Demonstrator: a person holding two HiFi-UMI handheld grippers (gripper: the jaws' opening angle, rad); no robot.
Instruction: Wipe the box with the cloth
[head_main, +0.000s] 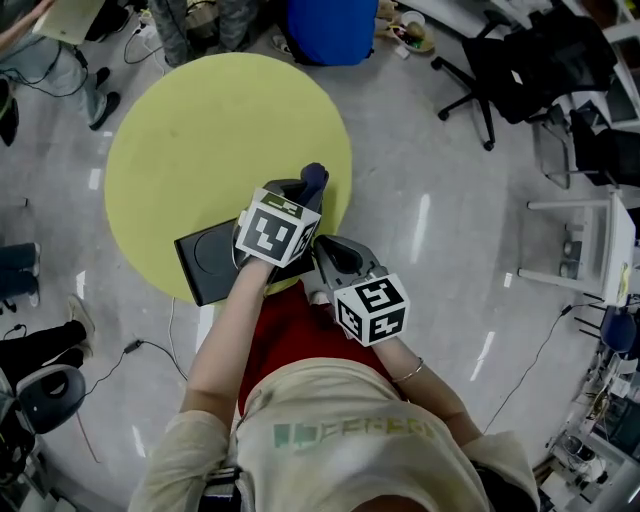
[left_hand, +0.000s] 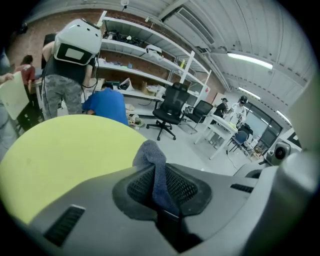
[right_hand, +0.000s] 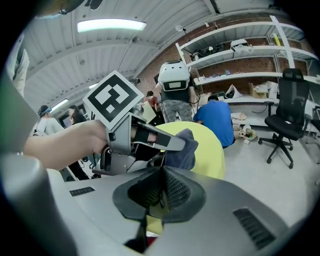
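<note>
Two grippers meet over the near edge of the round yellow table (head_main: 200, 130), and only the left gripper (head_main: 303, 195) is loaded. Its jaws are clamped tight on a blue-grey cloth (left_hand: 151, 156), a soft, nubbly terry fold that pokes up past the tips in a rounded hump. The right gripper (right_hand: 161, 176) has its jaws drawn together with nothing between them; only a sliver of table shows through the seam.

The box (head_main: 205, 262) is flat, black and smooth, with a faint ring pressed into its lid. It lies at the table's near rim, partly under the left gripper and forearm. Its longer side seems to run across the person, left to right, though its right end is covered.

From the cloth, the box lies back toward the person and to the left, while the jaws point away over bare table. Whether the cloth touches anything cannot be told. The left gripper is the nearer one, so the wipe likely calls for drawing the cloth back and down onto the lid. The right gripper sits just beside it, well placed to steady the box.
</note>
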